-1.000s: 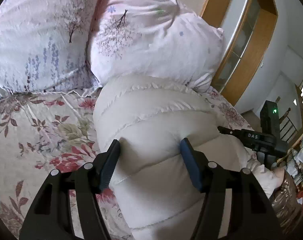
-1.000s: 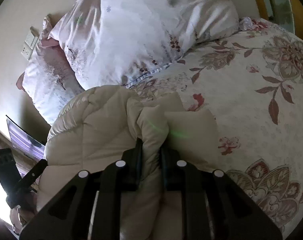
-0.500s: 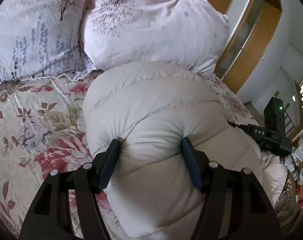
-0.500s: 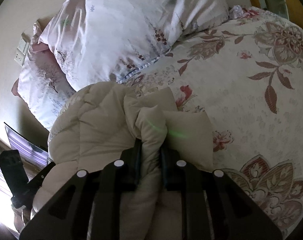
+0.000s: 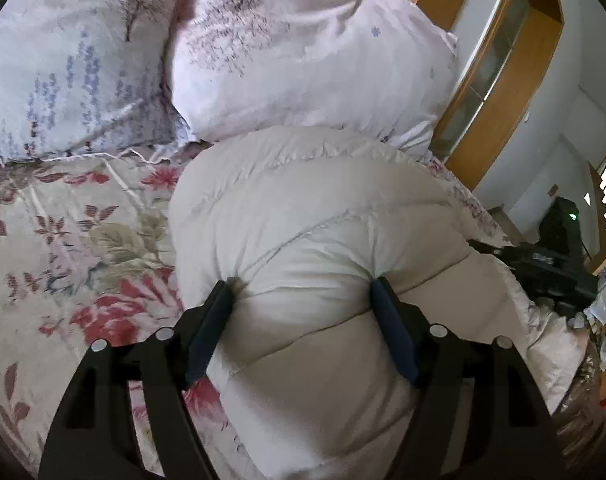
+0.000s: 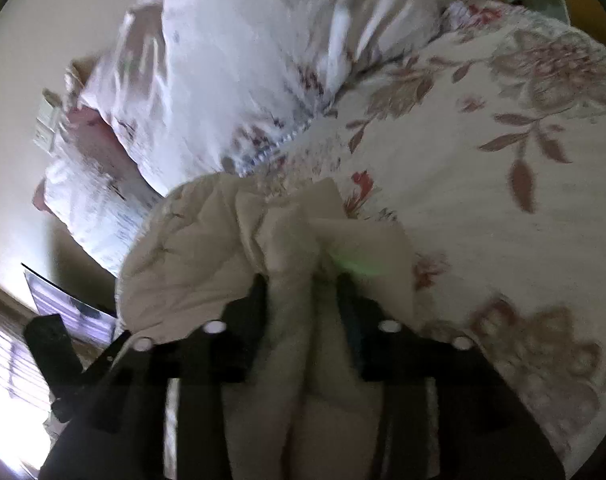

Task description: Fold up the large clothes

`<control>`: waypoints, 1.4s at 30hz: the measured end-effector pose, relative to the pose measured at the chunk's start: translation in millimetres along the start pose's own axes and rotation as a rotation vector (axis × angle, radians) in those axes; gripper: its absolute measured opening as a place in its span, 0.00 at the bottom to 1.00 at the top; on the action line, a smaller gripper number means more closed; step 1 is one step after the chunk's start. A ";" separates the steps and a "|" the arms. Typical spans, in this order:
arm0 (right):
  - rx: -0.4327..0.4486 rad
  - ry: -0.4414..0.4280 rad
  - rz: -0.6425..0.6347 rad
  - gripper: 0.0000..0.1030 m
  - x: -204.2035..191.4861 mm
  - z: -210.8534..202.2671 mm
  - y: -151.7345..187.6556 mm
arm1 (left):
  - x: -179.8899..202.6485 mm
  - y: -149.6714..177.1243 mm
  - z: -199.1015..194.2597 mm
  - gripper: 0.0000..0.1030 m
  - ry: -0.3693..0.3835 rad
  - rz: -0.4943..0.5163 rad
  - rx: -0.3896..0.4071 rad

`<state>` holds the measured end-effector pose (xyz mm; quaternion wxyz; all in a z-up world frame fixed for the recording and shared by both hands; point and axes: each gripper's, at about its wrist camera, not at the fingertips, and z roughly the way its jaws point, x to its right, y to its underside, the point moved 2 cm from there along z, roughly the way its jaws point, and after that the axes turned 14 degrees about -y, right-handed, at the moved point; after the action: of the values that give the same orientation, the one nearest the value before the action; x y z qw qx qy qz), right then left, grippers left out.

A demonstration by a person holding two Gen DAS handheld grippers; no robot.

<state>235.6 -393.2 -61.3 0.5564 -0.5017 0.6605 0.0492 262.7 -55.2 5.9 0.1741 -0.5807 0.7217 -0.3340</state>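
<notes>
Where the jacket lies: on the floral bedspread [image 5: 63, 240], the cream quilted puffer jacket [image 5: 303, 208] sits bundled near the right edge of the bed, its far end touching the pink pillow [image 5: 303, 60].
Left gripper: the left gripper [image 5: 303, 292] straddles a thick puffed fold at the near part of the jacket; its jaws are opening, and the blue pads [image 5: 213, 328] on both sides dent the padding, so the fold is pinched between them.
Right gripper: the right gripper [image 6: 305, 284] points at the jacket's bunched edge; its jaws are opening with a gathered ridge of fabric standing between the dark fingers [image 6: 259, 300]. Motion blur makes it hard to tell whether the pads press on the cloth.
Jacket from the right view: the jacket [image 6: 207, 248] is crumpled, rounded at the left and drawn into folds toward the gripper.
Pillows: a pale lavender-print pillow [image 5: 63, 60] lies at far left, just beside the pink one; both rest at the far end of the bed.
Bedspread, right view: the open floral bedspread [image 6: 503, 160] stretches to the right of the jacket.
Other gripper seen: in the left view, the black body of the right gripper shows at the right, beyond the jacket.
</notes>
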 end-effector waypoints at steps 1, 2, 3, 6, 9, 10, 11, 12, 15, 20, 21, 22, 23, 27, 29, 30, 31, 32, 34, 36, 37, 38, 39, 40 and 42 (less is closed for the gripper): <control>0.008 -0.015 0.005 0.53 -1.2 -9.0 1.9 | -0.6 0.4 -4.0 0.71 -0.003 -0.002 0.002; 0.014 -0.036 0.012 0.56 -2.3 -18.9 4.6 | -1.1 1.0 -10.0 0.71 -0.008 -0.002 0.008; 0.019 -0.063 0.016 0.60 -4.4 -29.3 8.6 | -1.5 2.2 -18.5 0.71 -0.011 0.001 0.019; 0.012 -0.123 -0.010 0.63 -17.6 -54.0 23.3 | 0.6 8.1 -38.6 0.71 -0.006 0.019 0.042; -0.015 -0.174 -0.039 0.63 -31.8 -68.3 40.9 | 7.2 19.6 -63.0 0.71 0.005 0.053 0.055; -0.025 -0.187 -0.045 0.63 -35.1 -70.2 45.1 | 10.1 23.2 -68.9 0.71 0.007 0.066 0.055; -0.043 -0.200 -0.054 0.64 -39.9 -71.9 52.0 | 12.6 26.1 -72.5 0.71 0.007 0.078 0.054; -0.057 -0.206 -0.059 0.63 -43.3 -72.2 56.6 | 16.1 29.8 -76.2 0.71 0.005 0.094 0.050; -0.103 -0.194 -0.087 0.56 -52.9 -66.7 70.5 | 23.8 37.5 -77.6 0.72 -0.021 0.130 0.033; -0.104 -0.089 -0.082 0.18 -38.8 -61.3 81.2 | 23.8 41.8 -67.3 0.73 -0.034 0.120 -0.002; -0.103 -0.079 -0.066 0.17 -33.4 -60.6 82.9 | 24.2 42.7 -64.8 0.74 -0.035 0.123 -0.006; -0.102 -0.069 -0.056 0.16 -29.0 -59.2 83.9 | 25.6 43.9 -62.7 0.75 -0.036 0.127 -0.010; -0.104 -0.057 -0.043 0.16 -23.3 -57.4 86.9 | 26.5 45.0 -60.9 0.76 -0.036 0.128 -0.012; -0.107 -0.012 -0.030 0.16 -12.1 -46.4 95.3 | 28.6 47.5 -47.9 0.77 -0.035 0.118 -0.030; -0.111 0.009 -0.038 0.16 -10.3 -41.1 97.9 | 29.3 49.9 -40.5 0.78 -0.041 0.117 -0.041; -0.118 0.022 -0.045 0.16 -10.7 -39.3 98.5 | 29.0 51.0 -38.0 0.79 -0.042 0.116 -0.044; -0.125 0.030 -0.054 0.18 -12.5 -39.3 97.7 | 28.5 51.4 -37.9 0.79 -0.042 0.113 -0.045; -0.126 0.037 -0.061 0.19 -15.4 -41.2 96.2 | 27.8 51.6 -37.6 0.79 -0.041 0.111 -0.045; -0.105 0.042 -0.072 0.31 -22.5 -48.5 89.8 | 27.6 52.5 -39.0 0.80 -0.041 0.111 -0.047; -0.046 0.028 -0.079 0.54 -32.8 -59.4 74.7 | 26.6 51.9 -38.0 0.80 -0.040 0.110 -0.052; -0.027 0.024 -0.079 0.61 -36.1 -61.9 68.0 | 26.5 51.8 -37.7 0.80 -0.041 0.111 -0.053; -0.005 0.017 -0.075 0.61 -40.1 -63.5 57.0 | 26.6 51.8 -37.5 0.80 -0.042 0.112 -0.053; 0.011 -0.002 -0.070 0.61 -43.5 -62.8 45.9 | 26.6 51.8 -37.5 0.80 -0.042 0.112 -0.054; 0.017 -0.018 -0.064 0.61 -45.6 -59.3 35.6 | 27.1 52.0 -37.8 0.80 -0.042 0.111 -0.053; 0.011 -0.012 -0.061 0.57 -45.2 -48.9 21.3 | 26.6 51.7 -37.5 0.80 -0.040 0.111 -0.056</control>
<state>181.2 -385.8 -18.0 0.5642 -0.5184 0.6418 0.0317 194.4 -64.8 1.0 0.1905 -0.5510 0.7582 -0.2920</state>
